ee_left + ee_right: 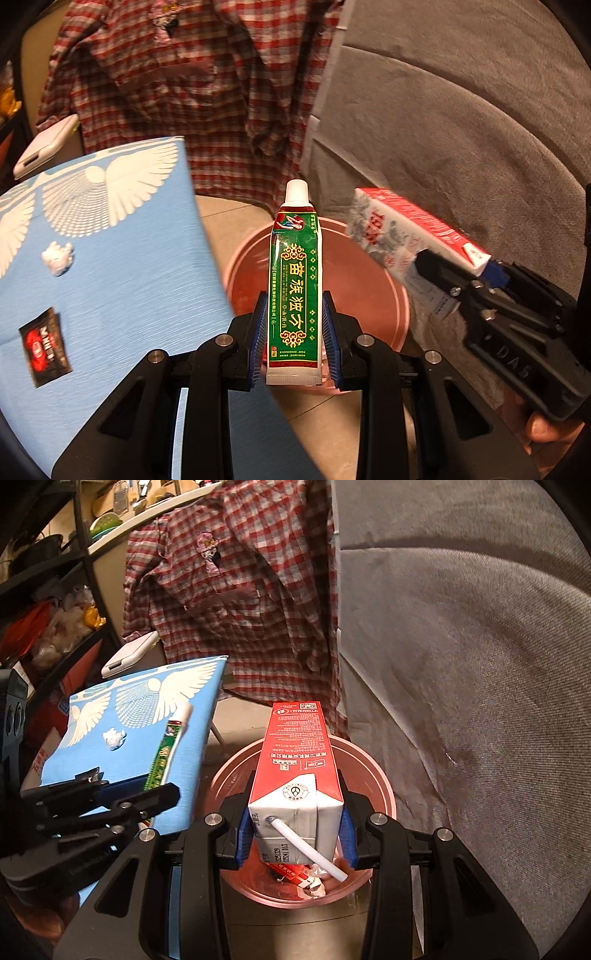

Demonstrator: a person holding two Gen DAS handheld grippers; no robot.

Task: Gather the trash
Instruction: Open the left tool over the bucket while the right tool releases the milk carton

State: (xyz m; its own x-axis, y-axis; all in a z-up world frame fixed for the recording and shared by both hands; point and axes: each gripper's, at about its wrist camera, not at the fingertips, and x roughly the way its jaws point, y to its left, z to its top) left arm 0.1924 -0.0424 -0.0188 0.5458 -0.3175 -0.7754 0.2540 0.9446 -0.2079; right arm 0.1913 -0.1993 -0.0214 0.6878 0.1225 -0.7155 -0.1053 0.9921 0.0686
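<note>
the left gripper [295, 332] holds a green tube with a white cap [293, 280]. the right gripper [295, 830] holds a red and white carton [295, 775], maybe right over the round pink bin [384, 786].

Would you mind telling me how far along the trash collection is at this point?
Done: some wrappers already lie in the pink bin. In hand: the left gripper clamps a green tube and the right gripper a red-and-white carton, both over the bin. Left: a crumpled tissue and a black sachet on the blue table.
</note>
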